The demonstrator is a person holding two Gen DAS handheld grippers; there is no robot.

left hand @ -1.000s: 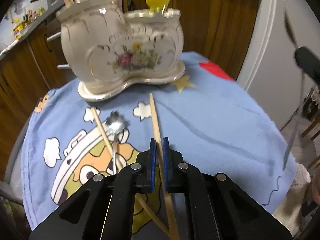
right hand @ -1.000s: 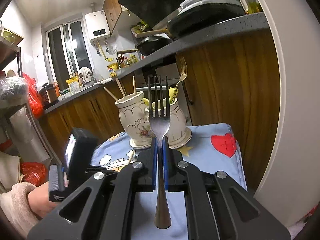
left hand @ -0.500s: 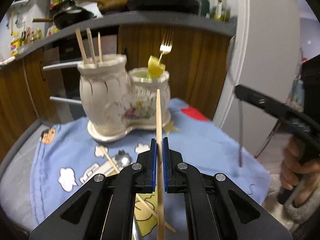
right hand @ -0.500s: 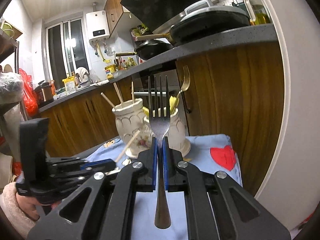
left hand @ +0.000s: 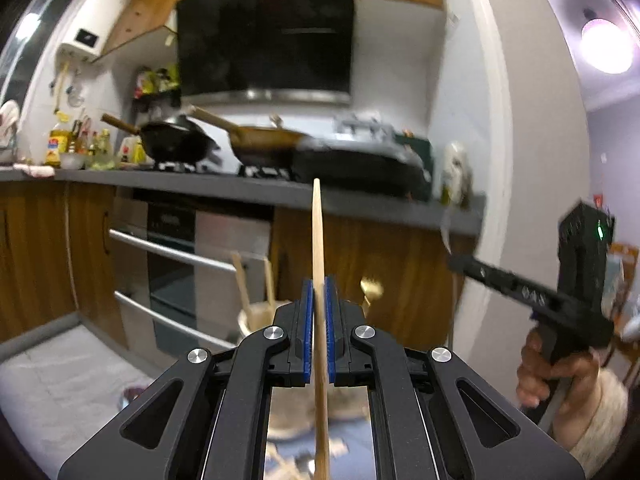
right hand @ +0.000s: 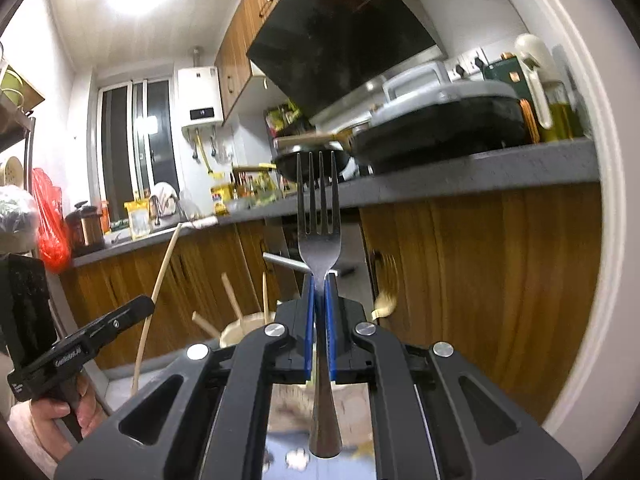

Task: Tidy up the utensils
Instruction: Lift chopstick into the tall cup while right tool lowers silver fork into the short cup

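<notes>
My left gripper is shut on a wooden chopstick that stands upright between the blue pads, held in the air. My right gripper is shut on a silver fork, tines up. The cream ceramic holder sits low ahead, mostly hidden behind the jaws, with chopsticks and a gold fork standing in it. In the right wrist view the holder's rim shows left of centre, and the left gripper holds its chopstick at far left. The right gripper's body enters the left wrist view from the right.
A grey kitchen counter with pans runs behind, over an oven with bar handles and wooden cabinets. A white door frame stands at the right. The blue tablecloth shows blurred below the jaws.
Both grippers have risen. The left one lifted the chopstick off the cloth and swung from looking down at the table to level. The holder has dropped low in both views.
</notes>
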